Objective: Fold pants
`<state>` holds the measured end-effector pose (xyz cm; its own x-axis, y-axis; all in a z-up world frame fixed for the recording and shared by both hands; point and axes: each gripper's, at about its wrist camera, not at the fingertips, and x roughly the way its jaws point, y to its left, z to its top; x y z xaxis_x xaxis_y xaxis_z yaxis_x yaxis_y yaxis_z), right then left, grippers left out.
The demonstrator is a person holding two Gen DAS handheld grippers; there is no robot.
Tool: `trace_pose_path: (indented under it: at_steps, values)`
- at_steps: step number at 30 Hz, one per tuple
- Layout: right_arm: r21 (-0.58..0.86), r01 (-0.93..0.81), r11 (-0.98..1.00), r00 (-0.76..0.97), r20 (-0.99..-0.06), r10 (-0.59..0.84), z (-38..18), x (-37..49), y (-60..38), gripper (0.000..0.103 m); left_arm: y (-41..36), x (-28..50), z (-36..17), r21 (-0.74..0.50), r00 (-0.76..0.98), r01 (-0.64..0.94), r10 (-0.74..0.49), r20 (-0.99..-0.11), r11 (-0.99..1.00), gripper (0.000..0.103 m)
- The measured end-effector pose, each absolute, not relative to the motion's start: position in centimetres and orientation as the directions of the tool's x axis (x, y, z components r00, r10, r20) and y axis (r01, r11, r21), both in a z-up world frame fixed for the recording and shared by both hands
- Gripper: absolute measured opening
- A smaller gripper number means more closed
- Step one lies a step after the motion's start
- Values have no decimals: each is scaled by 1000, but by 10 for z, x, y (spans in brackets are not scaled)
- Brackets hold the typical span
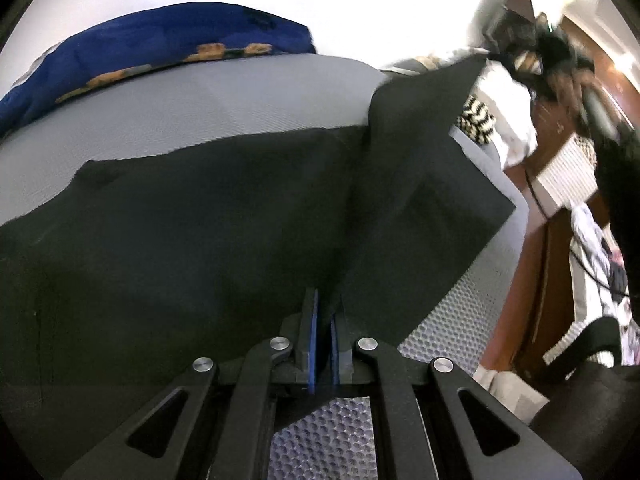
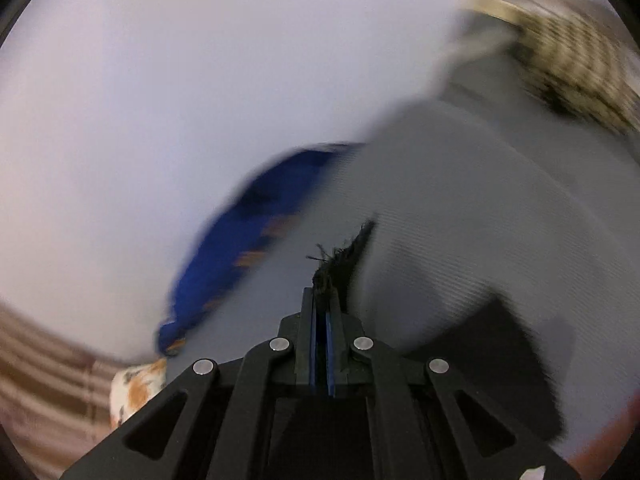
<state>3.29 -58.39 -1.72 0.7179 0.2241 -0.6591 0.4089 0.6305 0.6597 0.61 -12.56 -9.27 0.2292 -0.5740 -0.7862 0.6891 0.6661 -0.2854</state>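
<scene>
- Grey textured mat is your work surface; blue patterned cloth along its far edge, white wall behind.
- Black pants spread over mat, one corner lifted at far right.
- Your left gripper: clenched on pants fabric, near edge.
- Your right gripper: clenched on frayed black pants edge, raised above mat; view blurred.
- Striped item beside mat, right side.

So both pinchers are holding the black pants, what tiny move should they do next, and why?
Probably carry the right gripper across and lower its raised corner onto the flat part of the black pants. Both grippers look shut on fabric, the left gripper pins an edge, and one flap stands lifted above the grey mat.
</scene>
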Motion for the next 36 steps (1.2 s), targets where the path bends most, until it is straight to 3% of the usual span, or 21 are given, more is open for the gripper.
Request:
trace_pose_path:
  at_steps: [5, 8, 24, 26, 28, 31, 33, 36]
  values:
    - [597, 610, 521, 610, -773, 172, -110, -55, -613, 4, -141, -2, -103, -225, 197, 751, -536, -821, 621, 6]
    - [590, 656, 471, 584, -792, 178, -142, -80, -616, 4, -144, -4, -107, -205, 184, 775, -524, -832, 597, 7]
    - [483, 684, 547, 513, -851, 110, -151, -112, -594, 4, -131, -2, -111, -278, 113, 775, -558, -822, 567, 10]
    - [440, 690, 575, 480, -872, 93, -145, -108, -592, 12, -127, 4, -109, -331, 84, 739, -569, -818, 586, 14]
    - [346, 724, 597, 427, -904, 6, -131, -107, -592, 39, -120, 7, -103, -344, 91, 716, -570, -817, 608, 34]
    - [215, 732, 647, 394, -907, -145, -102, -106, -589, 41, -99, 7, -85, -336, 154, 695, -588, -794, 636, 57]
    - [213, 686, 696, 432, -889, -153, -85, -91, -579, 41, -77, 11, -73, -351, 198, 672, -616, -763, 651, 58]
    - [311, 490, 815, 519, -855, 14, -68, -36, -536, 41, -41, 27, -67, -315, 308, 597, -573, -760, 738, 59]
